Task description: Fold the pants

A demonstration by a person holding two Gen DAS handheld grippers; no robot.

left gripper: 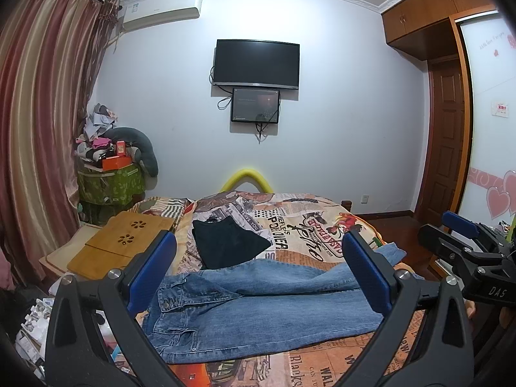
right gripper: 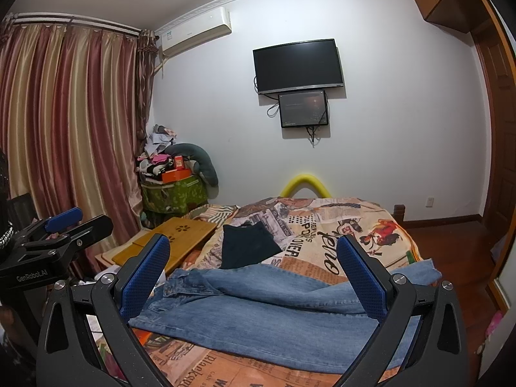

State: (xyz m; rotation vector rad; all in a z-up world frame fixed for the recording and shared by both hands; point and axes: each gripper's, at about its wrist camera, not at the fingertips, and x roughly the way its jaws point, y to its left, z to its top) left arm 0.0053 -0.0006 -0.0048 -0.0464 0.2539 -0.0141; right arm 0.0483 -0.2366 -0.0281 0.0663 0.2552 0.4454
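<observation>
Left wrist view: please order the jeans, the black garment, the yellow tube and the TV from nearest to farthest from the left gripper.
1. Jeans, on the bed just beyond the open left gripper.
2. Black garment, behind the jeans, mid-bed, slightly left.
3. Yellow tube, at the bed's far end.
4. TV, high on the far wall.

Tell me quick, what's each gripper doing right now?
Left gripper: open, holding nothing, above the jeans.
Right gripper: open, holding nothing.

Left claw [left gripper: 259, 267] gapes wide above blue jeans [left gripper: 258, 316] — spread across the bed [left gripper: 322, 364].
</observation>
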